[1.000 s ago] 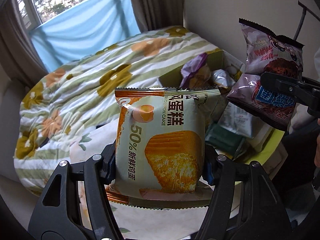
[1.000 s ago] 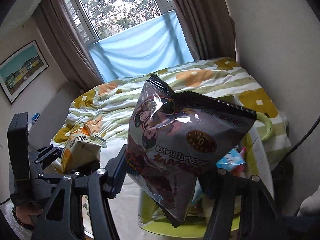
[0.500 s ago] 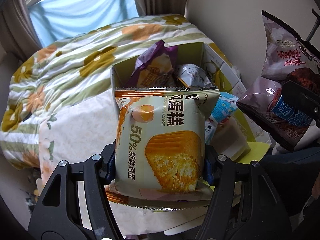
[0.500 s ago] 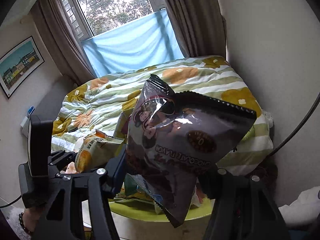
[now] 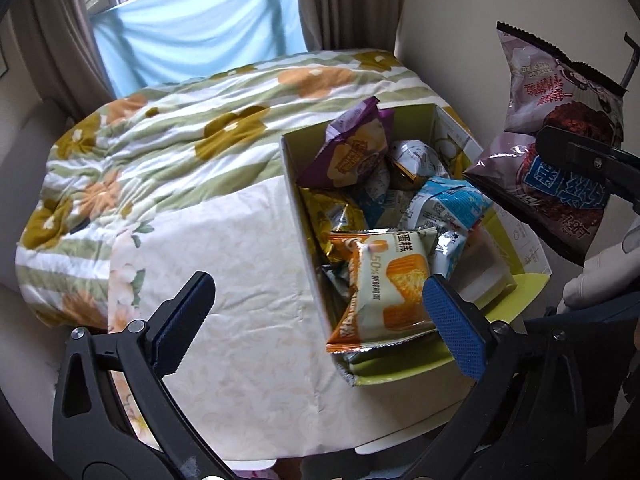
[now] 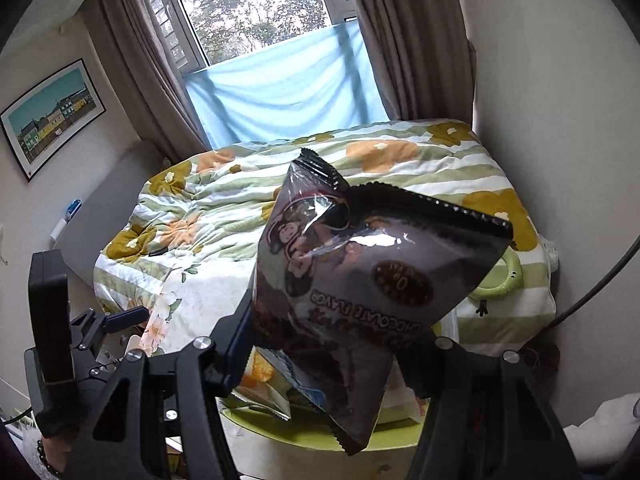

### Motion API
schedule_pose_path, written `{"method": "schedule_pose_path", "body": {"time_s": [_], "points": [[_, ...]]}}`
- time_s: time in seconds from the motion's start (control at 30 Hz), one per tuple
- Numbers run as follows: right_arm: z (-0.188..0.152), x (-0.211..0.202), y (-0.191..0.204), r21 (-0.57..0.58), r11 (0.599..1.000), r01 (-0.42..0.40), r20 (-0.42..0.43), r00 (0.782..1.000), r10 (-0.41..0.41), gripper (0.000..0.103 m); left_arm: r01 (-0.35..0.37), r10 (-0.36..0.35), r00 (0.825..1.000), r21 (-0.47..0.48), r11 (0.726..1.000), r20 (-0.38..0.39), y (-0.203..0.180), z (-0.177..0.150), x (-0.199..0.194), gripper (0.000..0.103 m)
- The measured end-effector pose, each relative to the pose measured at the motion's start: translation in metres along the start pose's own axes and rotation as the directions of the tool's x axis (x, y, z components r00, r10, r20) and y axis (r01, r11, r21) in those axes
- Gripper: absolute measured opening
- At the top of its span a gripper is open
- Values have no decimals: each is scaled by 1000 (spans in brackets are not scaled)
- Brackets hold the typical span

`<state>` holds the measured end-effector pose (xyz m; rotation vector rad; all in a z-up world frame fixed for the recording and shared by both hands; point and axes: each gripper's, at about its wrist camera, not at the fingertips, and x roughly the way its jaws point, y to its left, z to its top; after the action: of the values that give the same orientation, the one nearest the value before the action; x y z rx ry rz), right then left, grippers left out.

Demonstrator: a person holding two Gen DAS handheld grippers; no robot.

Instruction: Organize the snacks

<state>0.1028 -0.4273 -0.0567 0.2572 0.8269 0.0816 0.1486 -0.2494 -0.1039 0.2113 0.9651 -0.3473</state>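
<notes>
Bed: we see a floral quilt (image 5: 168, 148) covering it.
Window: blue cloth (image 6: 288, 88) hangs across, brown curtains (image 6: 132, 68) beside.
Wall: framed picture (image 6: 50, 118) hangs left.

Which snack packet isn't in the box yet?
The dark chocolate-flavour packet. The right gripper holds it in the air beside the yellow-green box; the egg cake packet, the purple packet and the rest all lie inside.

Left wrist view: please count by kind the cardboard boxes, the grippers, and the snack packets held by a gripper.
Cardboard box: 1
Grippers: 2 (left gripper, jaws opening, gripping nothing; right gripper)
Packets held: 1 (chocolate packet, in the right gripper)
Total: 4
</notes>
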Motion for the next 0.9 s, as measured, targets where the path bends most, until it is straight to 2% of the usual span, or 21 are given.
{"method": "schedule_pose_path", "body": {"time_s": [0.2, 0.4, 0.43, 0.47, 0.5, 0.67, 0.9], "points": [[23, 40, 13, -19, 999, -42, -60, 997, 41, 57, -40, 40, 999, -46, 998, 14, 23, 6, -10, 103], [33, 89, 18, -46, 997, -65, -152, 987, 57, 60, -94, 92, 996, -64, 994, -20, 38, 10, -1, 103], [33, 95, 19, -49, 996, -68, -168, 984, 59, 72, -99, 97, 995, -68, 993, -24, 40, 10, -1, 103], [32, 97, 19, -48, 997, -67, -176, 983, 58, 94, -103, 102, 994, -73, 992, -27, 42, 9, 0, 103], [30, 97, 19, -44, 997, -62, -172, 984, 53, 103, -108, 107, 994, -78, 991, -29, 44, 8, 0, 103], [15, 80, 22, -96, 995, 38, -113, 992, -49, 103, -116, 113, 993, -109, 987, -32, 53, -3, -1, 103], [-5, 49, 32, -112, 991, 76, -79, 993, -85, 103, -88, 91, 996, -138, 986, 17, 64, -16, -26, 103]]}}
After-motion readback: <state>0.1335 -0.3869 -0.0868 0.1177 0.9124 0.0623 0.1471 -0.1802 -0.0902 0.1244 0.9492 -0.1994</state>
